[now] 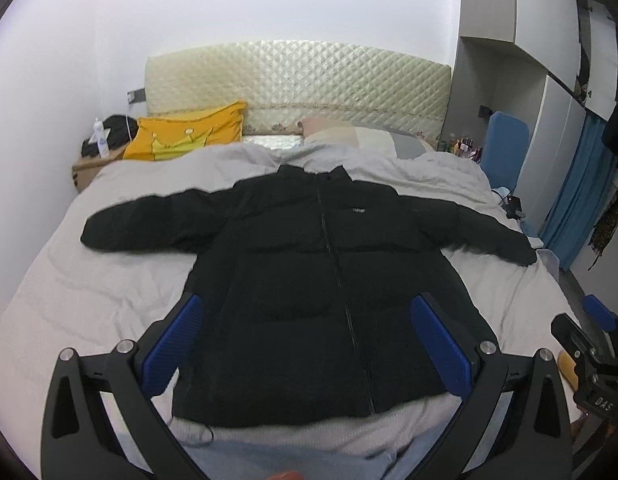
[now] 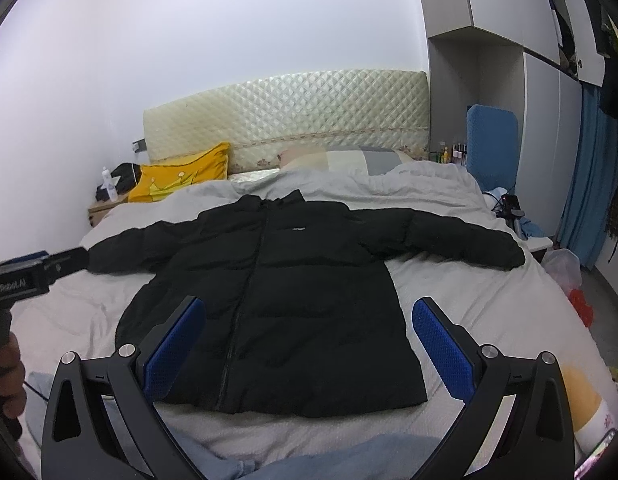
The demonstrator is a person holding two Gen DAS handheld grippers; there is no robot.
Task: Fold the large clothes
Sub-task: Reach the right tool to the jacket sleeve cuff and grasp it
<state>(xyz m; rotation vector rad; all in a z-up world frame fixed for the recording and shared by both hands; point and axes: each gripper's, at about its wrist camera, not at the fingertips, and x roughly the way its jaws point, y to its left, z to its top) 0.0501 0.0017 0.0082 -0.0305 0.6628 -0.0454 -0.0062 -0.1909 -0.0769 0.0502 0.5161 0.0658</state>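
Note:
A black puffer jacket (image 1: 309, 280) lies flat and zipped on the grey bed cover (image 1: 89, 280), front up, both sleeves spread sideways, collar toward the headboard. My left gripper (image 1: 307, 328) hovers above the jacket's hem, open, with nothing between its blue pads (image 1: 177, 344). In the right wrist view the same jacket (image 2: 277, 304) fills the middle of the bed cover (image 2: 489, 320). My right gripper (image 2: 309, 328) is open too, held over the hem's right half. The left gripper's body (image 2: 29, 276) shows at the left edge, a hand (image 2: 7, 380) on its handle.
A quilted cream headboard (image 1: 301, 88) and pillows, one yellow (image 1: 185, 136), stand at the far end. A bedside table (image 1: 93, 160) with a bottle is far left. A blue chair (image 2: 493, 144), wardrobe (image 2: 509, 40) and plastic bags (image 2: 569, 276) line the right side.

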